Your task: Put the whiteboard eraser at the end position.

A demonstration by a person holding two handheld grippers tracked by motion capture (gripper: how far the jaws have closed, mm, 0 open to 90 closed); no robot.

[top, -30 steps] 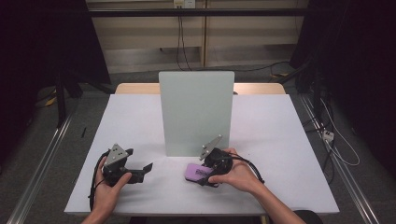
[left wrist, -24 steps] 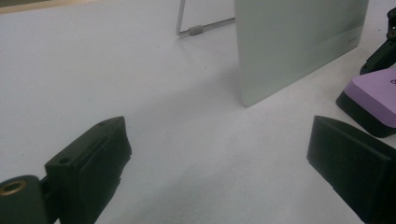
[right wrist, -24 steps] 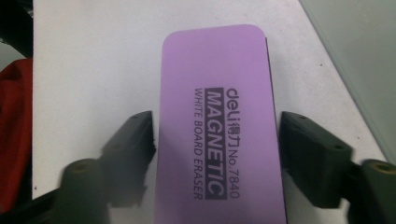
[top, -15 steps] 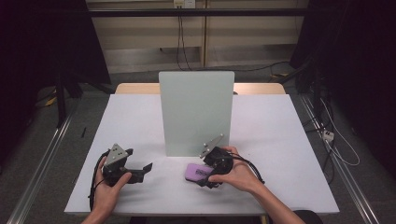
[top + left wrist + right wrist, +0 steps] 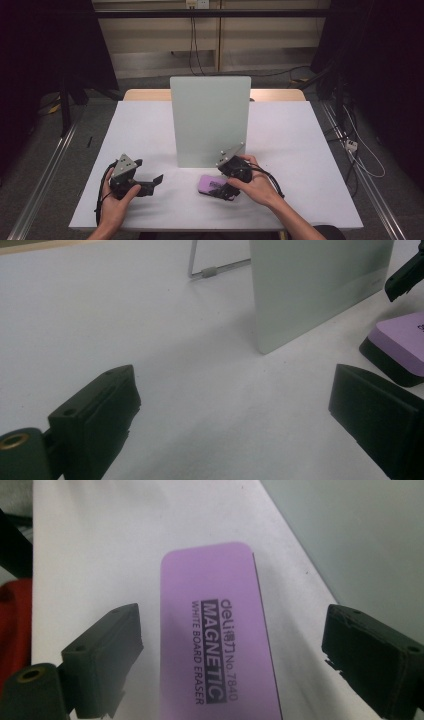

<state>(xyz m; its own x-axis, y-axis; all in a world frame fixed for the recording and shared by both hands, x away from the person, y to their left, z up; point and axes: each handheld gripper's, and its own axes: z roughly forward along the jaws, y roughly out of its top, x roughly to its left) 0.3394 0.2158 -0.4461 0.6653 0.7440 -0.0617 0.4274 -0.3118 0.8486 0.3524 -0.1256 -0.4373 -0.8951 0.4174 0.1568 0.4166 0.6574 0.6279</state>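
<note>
A purple magnetic whiteboard eraser (image 5: 211, 185) (image 5: 217, 645) (image 5: 402, 342) with a black base lies flat on the white table, just in front of an upright pale green board (image 5: 210, 120). My right gripper (image 5: 226, 190) (image 5: 232, 655) hovers over the eraser, open, one jaw on each side of it and neither touching. My left gripper (image 5: 152, 184) (image 5: 240, 420) rests near the table's front left, open with nothing between its jaws, pointing toward the board's (image 5: 320, 285) lower corner.
The board stands on a wire foot (image 5: 210, 271) at mid-table. The white table (image 5: 300, 140) has bare surface on both sides of the board. Cables (image 5: 350, 145) lie on the floor at the right.
The right gripper has shifted slightly over the eraser. The left gripper has stayed put.
</note>
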